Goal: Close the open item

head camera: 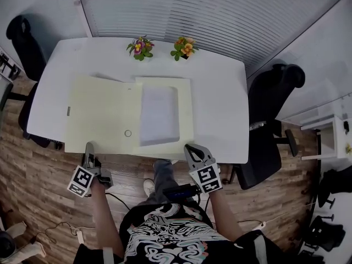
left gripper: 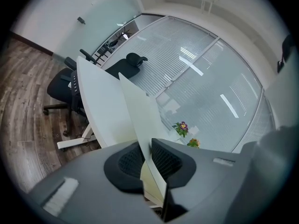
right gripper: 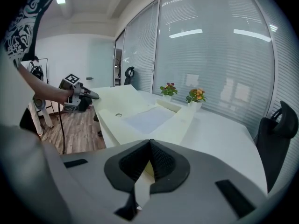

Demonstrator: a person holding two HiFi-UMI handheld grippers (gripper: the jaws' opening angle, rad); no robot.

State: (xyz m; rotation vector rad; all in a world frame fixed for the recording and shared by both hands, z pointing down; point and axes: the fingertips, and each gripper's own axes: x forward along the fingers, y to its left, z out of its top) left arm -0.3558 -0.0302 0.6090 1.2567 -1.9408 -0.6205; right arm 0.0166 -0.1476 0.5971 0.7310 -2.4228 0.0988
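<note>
Hand-held grippers (head camera: 88, 146) (head camera: 189, 147) on open cream folder (head camera: 102, 114)

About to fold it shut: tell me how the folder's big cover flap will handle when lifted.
Probably fairly stiff: pinched in the left hand-held gripper, the cover flap extends as a flat sheet, no droop. Wide and thin, so likely light but apt to sway. The right hand-held gripper pinching the tray half should stop sliding.
</note>
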